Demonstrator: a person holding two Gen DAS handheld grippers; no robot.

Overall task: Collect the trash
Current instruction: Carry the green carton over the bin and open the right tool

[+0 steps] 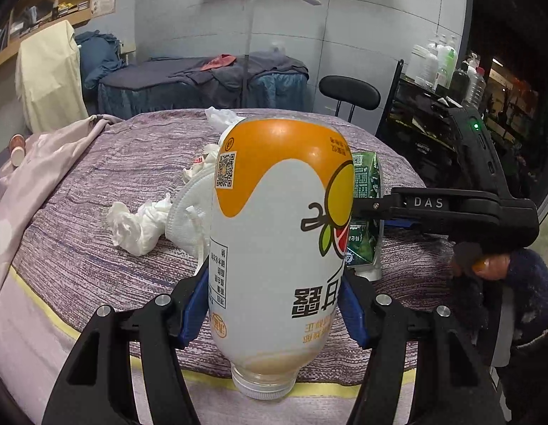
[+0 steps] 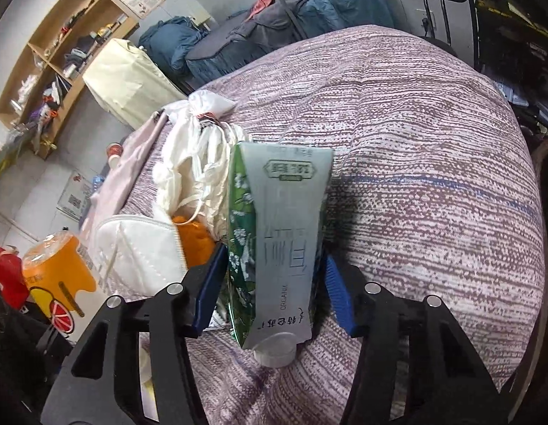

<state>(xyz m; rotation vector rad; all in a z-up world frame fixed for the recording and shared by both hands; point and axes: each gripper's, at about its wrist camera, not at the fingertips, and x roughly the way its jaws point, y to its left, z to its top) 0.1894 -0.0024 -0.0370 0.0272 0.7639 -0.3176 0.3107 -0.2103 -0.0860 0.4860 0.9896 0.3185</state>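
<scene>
Purple-striped bedding [image 1: 79,212] is covering the bed where the trash is lying. At the left, crumpled white tissues [image 1: 135,225] are sitting beside a white face mask [image 1: 187,212], with a knotted white plastic bag [image 2: 199,113] farther back. In the middle of the left wrist view, the left claw [image 1: 274,304] is gripping an orange-and-white drink bottle [image 1: 277,219] upside down, its blue pads pressing both sides and the cap pointing at the camera. Just right of the bottle, the right claw [image 2: 274,290] is reaching in around a green-and-grey milk carton [image 2: 284,248]; its pads are sitting against the carton's sides, apparently gripping it, above the bed's near edge.
</scene>
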